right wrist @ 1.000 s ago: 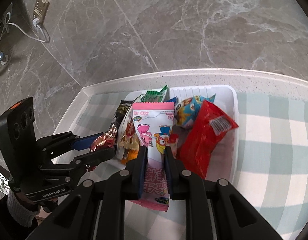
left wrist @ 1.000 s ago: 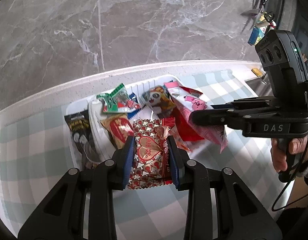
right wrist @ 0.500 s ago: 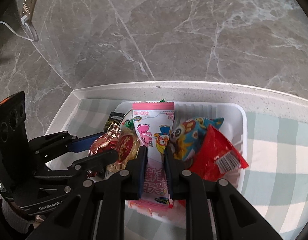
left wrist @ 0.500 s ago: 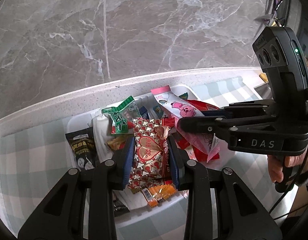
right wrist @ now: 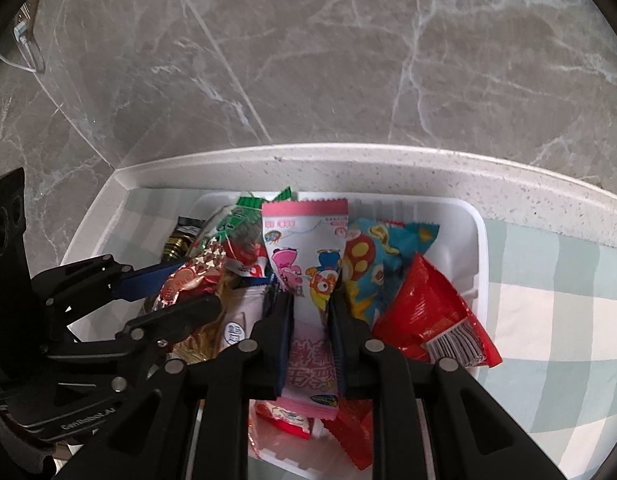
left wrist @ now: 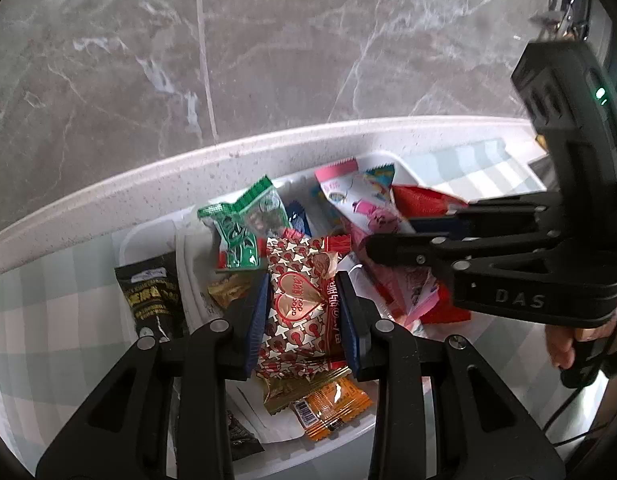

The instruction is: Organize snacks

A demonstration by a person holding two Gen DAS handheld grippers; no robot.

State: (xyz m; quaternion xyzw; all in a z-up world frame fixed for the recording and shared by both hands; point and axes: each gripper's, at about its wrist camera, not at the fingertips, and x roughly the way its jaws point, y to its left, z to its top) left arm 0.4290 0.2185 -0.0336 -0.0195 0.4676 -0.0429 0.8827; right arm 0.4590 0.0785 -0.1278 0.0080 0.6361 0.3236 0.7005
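My left gripper (left wrist: 301, 280) is shut on a red and white heart-print snack pack (left wrist: 300, 304) and holds it over a white tray (left wrist: 148, 236) full of snacks. My right gripper (right wrist: 308, 298) is shut on a pink cartoon snack packet (right wrist: 304, 256) over the same tray (right wrist: 478, 240). The two grippers are side by side; the right one (left wrist: 372, 246) shows in the left wrist view, the left one (right wrist: 188, 292) in the right wrist view. In the tray lie a green pack (left wrist: 240, 224), an orange pack (left wrist: 332, 408), a blue and yellow pack (right wrist: 384, 256) and a red pack (right wrist: 428, 312).
The tray stands on a green and white checked cloth (right wrist: 548, 320) on a white counter against a grey marble wall (right wrist: 308, 60). A black sachet (left wrist: 152, 296) lies at the tray's left side. A wall socket (right wrist: 26, 40) is at the far left.
Both grippers have moved forward over the tray with their packets still held. The tray now lies beneath and close under the fingers.
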